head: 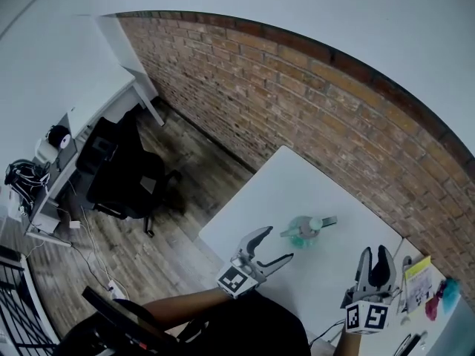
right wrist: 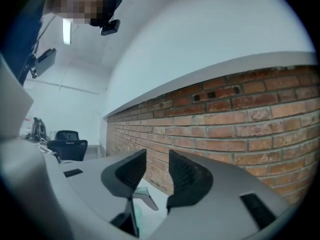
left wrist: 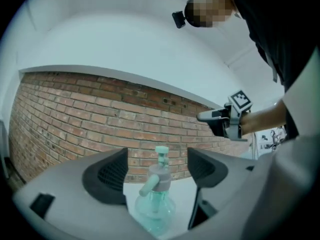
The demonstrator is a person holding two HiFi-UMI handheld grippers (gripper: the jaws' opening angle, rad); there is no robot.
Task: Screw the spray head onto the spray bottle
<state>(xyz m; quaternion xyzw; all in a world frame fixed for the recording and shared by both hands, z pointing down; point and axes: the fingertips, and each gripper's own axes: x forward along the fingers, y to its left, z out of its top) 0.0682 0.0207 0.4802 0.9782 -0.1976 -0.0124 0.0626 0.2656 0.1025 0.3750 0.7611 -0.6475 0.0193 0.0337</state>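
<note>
**A:** Where the left gripper (head: 279, 243) hangs by the near edge of the table (head: 297, 180), how do its jaws stand?

**B:** Wide apart, with nothing gripped. They are curved matte grey arms with dark ribbed pads. The left gripper view looks between them at the spray bottle (left wrist: 156, 210), which they do not touch.

**A:** And the right gripper (head: 374, 251)?

**B:** Its jaws are the same grey, with only a narrow gap between the ribbed pads, and nothing in it. A marker cube sits at its base.

**A:** Describe the bottle.

**B:** It is round-bellied, see-through pale green plastic, standing upright on the smooth white table between the two grippers. The spray head (left wrist: 158, 176) is on its neck: a grey collar, a pale spout angled sideways and a small green cap on top.

**A:** What lies beyond?

**B:** A rough red brick wall (head: 312, 102), a wood-plank floor (head: 189, 173) and a black office chair (head: 122, 173).
</note>
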